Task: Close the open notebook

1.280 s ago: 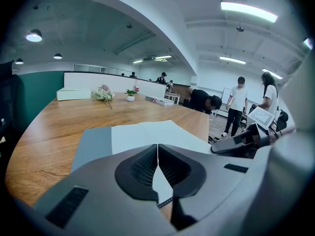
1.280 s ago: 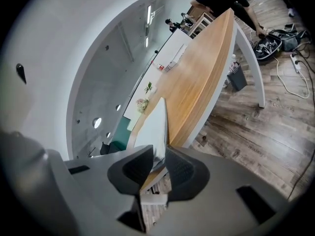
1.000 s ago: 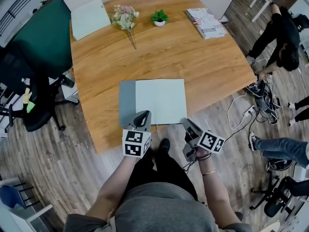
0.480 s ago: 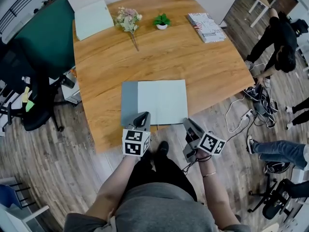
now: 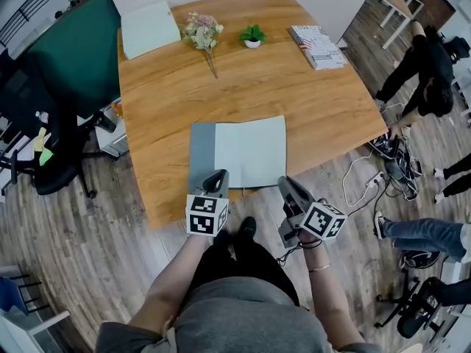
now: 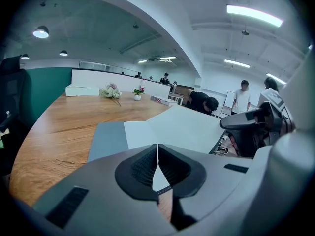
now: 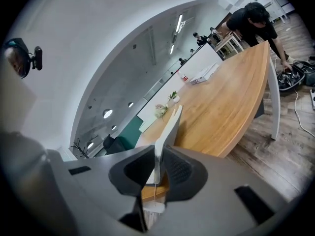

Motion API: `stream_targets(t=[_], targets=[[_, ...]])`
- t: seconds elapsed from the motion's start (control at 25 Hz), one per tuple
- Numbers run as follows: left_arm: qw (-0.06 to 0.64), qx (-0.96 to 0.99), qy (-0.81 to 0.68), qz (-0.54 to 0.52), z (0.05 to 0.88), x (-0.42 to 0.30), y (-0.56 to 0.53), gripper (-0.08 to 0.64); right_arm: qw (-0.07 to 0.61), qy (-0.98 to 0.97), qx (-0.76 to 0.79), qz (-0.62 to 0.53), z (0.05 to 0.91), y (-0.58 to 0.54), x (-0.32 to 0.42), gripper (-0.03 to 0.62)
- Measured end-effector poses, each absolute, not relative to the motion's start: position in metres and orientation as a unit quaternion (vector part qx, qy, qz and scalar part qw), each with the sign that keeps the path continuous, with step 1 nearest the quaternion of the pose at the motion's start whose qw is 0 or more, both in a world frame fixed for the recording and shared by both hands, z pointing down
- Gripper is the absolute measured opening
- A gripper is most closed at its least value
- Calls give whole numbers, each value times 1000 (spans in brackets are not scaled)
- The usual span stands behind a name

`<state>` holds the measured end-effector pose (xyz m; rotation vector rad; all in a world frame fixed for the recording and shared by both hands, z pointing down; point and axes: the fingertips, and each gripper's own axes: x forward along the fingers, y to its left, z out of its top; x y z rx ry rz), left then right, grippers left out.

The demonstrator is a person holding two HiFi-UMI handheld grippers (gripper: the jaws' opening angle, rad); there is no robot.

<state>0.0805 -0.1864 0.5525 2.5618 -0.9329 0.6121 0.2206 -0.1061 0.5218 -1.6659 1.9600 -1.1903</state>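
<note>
The open notebook point(image 5: 246, 153) lies near the table's front edge, with a grey cover on its left point(image 5: 201, 153) and a pale page on its right. My right gripper point(image 5: 285, 186) is at the notebook's near right corner. In the right gripper view its jaws point(image 7: 158, 163) are closing, and the pads pinch the notebook's right edge point(image 7: 170, 127), which stands up on end. In the left gripper view that right page point(image 6: 172, 127) slopes upward. My left gripper point(image 5: 217, 175) hovers over the notebook's near edge, shut point(image 6: 157, 154) with nothing between its pads.
At the table's far side are a second pale notebook point(image 5: 149, 28), a flower bunch point(image 5: 203, 31), a small potted plant point(image 5: 252, 35) and a stack of magazines point(image 5: 319, 45). A black office chair point(image 5: 37, 145) stands left. A person point(image 5: 430, 65) bends over floor cables point(image 5: 390, 153) at right.
My right gripper has risen a little with the notebook's right edge in it, and has rolled slightly. The left gripper has stayed where it was.
</note>
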Motion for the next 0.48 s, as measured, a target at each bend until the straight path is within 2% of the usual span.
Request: stream_targets(t=[0.48], targets=[[158, 901, -347, 205, 541, 54, -200, 25, 146, 702, -581, -385, 499, -115, 198, 57]])
